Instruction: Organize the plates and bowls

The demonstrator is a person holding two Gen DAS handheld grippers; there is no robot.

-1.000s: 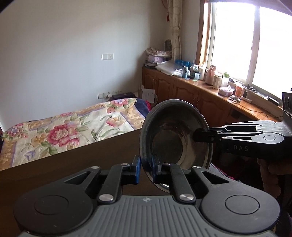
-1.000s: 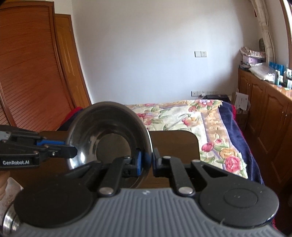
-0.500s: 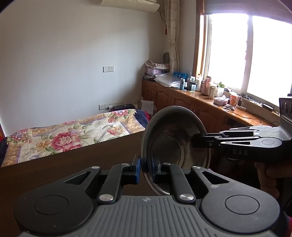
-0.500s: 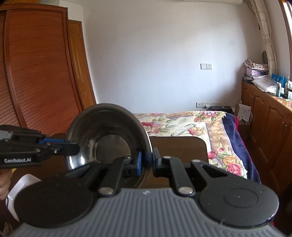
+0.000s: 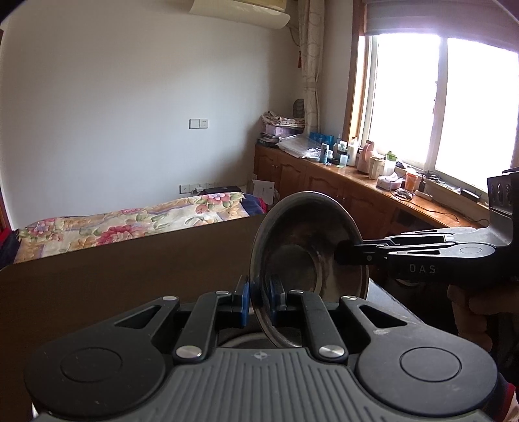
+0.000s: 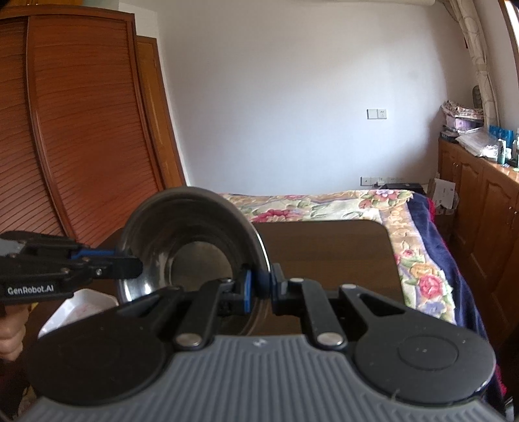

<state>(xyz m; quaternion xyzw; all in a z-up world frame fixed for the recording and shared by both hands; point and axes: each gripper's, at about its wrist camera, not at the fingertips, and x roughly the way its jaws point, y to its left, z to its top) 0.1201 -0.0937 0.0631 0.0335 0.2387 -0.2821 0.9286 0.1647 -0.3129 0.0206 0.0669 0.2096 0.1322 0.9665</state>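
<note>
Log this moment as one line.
left gripper: shut on steel bowl rim | right gripper: shut on opposite rim | bowl: airborne, tilted, above table

Bedroom: plain white wall [image 5: 129, 97] with air conditioner [image 5: 240, 9] mounted high, bright window [image 5: 438, 107] with patterned curtain [image 5: 311, 65]. Bed with floral quilt [image 6: 340, 204]; cluttered low wooden cabinets [image 5: 324, 181] beneath window; slatted wooden wardrobe [image 6: 65, 130]; dark wooden table [image 5: 113, 276] in foreground.

left wrist: faces window side | right wrist: faces wardrobe | shared: steel bowl [image 5: 308, 246], close
</note>
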